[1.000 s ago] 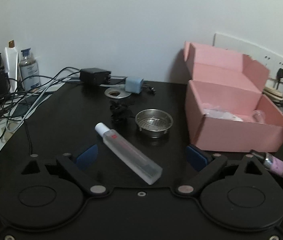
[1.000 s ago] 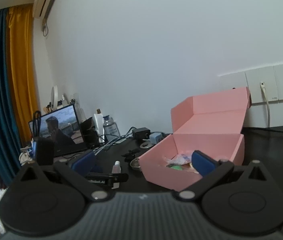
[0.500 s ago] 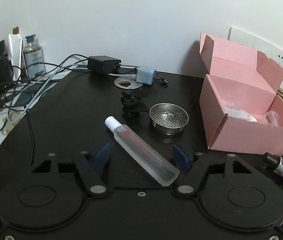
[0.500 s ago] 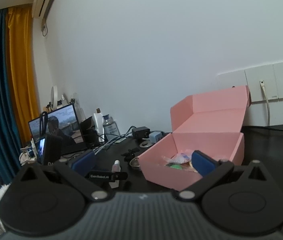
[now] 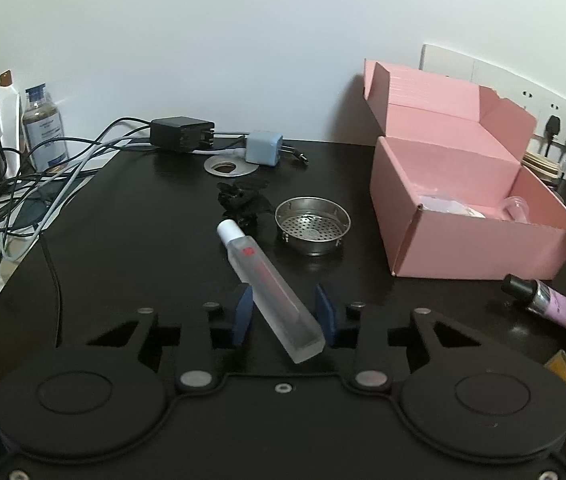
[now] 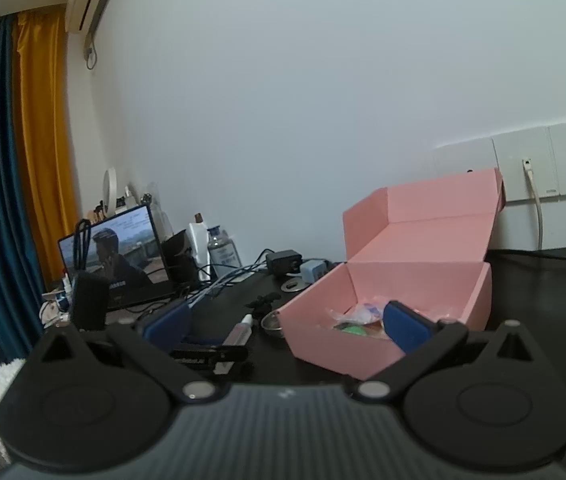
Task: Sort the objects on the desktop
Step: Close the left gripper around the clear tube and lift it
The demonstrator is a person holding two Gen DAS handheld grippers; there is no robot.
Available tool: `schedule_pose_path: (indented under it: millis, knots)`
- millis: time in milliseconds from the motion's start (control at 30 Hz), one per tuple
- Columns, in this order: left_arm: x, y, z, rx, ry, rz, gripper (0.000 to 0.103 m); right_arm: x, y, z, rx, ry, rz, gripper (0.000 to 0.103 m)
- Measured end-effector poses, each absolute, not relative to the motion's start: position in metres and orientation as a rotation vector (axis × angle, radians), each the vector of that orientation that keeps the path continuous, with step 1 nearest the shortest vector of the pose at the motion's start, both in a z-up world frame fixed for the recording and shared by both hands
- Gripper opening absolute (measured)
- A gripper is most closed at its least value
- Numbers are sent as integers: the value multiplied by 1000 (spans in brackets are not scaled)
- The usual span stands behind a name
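A frosted clear bottle (image 5: pixel 267 284) with a white cap lies slanted on the black desk, cap pointing away. My left gripper (image 5: pixel 284 310) is shut on its near half, a blue pad against each side. From the right wrist view, the same bottle (image 6: pixel 241 330) shows beside the left gripper's black body (image 6: pixel 207 350). An open pink box (image 5: pixel 463 248) stands to the right with a few small items inside. My right gripper (image 6: pixel 285 324) hangs open above and before the pink box (image 6: pixel 415 276), holding nothing.
A metal strainer (image 5: pixel 312 220) and a black clip (image 5: pixel 243 198) sit just beyond the bottle. A purple tube (image 5: pixel 551 304) lies near the right. A blue charger (image 5: pixel 263 148), a black adapter (image 5: pixel 181 134) and tangled cables (image 5: pixel 23 192) fill the back left. A laptop screen (image 6: pixel 115 252) stands far left.
My left gripper moved forward over the bottle and its fingers narrowed from wide apart until they met the bottle's sides. The right gripper stayed almost still.
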State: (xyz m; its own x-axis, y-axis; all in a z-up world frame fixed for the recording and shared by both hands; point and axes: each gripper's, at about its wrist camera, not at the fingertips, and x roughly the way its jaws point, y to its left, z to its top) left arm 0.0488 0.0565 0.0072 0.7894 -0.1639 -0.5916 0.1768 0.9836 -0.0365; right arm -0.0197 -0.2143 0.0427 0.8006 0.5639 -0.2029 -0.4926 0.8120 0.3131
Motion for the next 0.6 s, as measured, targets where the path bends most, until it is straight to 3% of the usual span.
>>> schedule_pose_path:
  millis: [267,600]
  knots:
    - [40,58,6,49,630,-202,24,-19,-215,42,259,301,572,102]
    - [37,56,6,65,628,-195,24,-19,-214,40,252,304,573,102]
